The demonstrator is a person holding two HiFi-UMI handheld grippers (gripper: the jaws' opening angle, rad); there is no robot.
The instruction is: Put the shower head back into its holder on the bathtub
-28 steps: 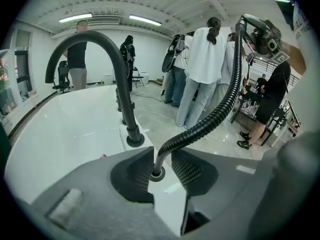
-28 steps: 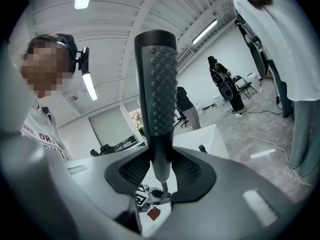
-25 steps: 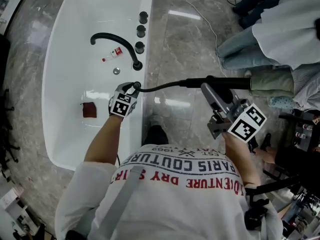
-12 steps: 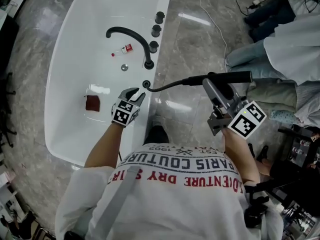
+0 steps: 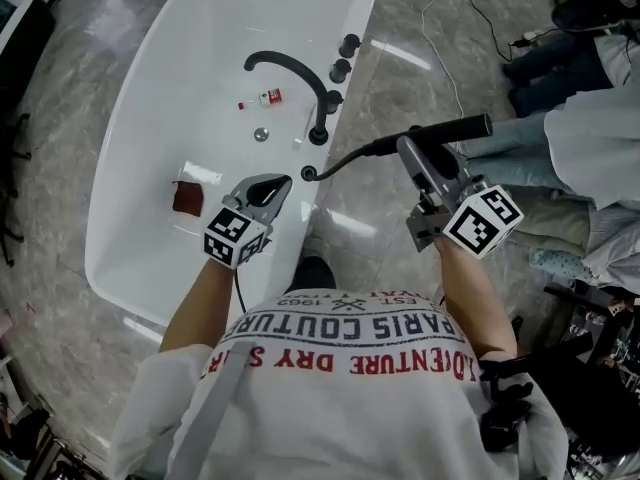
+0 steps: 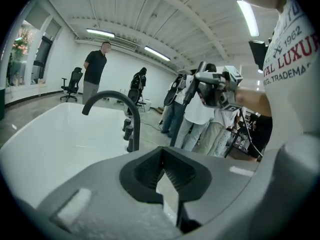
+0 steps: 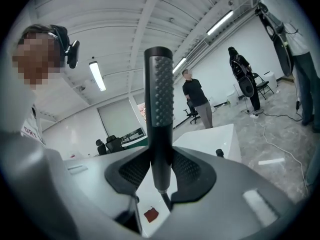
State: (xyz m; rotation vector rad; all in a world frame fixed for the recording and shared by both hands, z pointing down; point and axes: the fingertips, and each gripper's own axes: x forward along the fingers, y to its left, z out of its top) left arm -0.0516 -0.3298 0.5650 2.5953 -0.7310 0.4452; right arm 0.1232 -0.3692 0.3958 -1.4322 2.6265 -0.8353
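The shower head (image 5: 455, 128) is clamped near its lower end between the pads of the right gripper (image 5: 408, 153), whose jaws are kept well apart by the dark handle. In the right gripper view its dotted face is seen rising straight up out of the jaws. In the head view it is held roughly level over the marble floor (image 5: 390, 98), just outside the bathtub (image 5: 190, 78) and clear of it. A black hose (image 5: 340, 160) is seen curving from the handle's end down into the holder (image 5: 308, 173), a round dark socket on the near rim. The shower head itself is therefore out of the holder and to its right. The left gripper (image 5: 272, 182) is held over the tub's inner edge, near the holder but not touching it. Its jaws have just been closed, the pads are pressed together, and nothing is gripped between them. Further along the rim a curved black faucet (image 5: 290, 68) and a row of knobs (image 5: 340, 68) are fitted. In the basin a drain (image 5: 261, 135), a small bottle (image 5: 268, 97) and a dark red square (image 5: 187, 197) can be made out.
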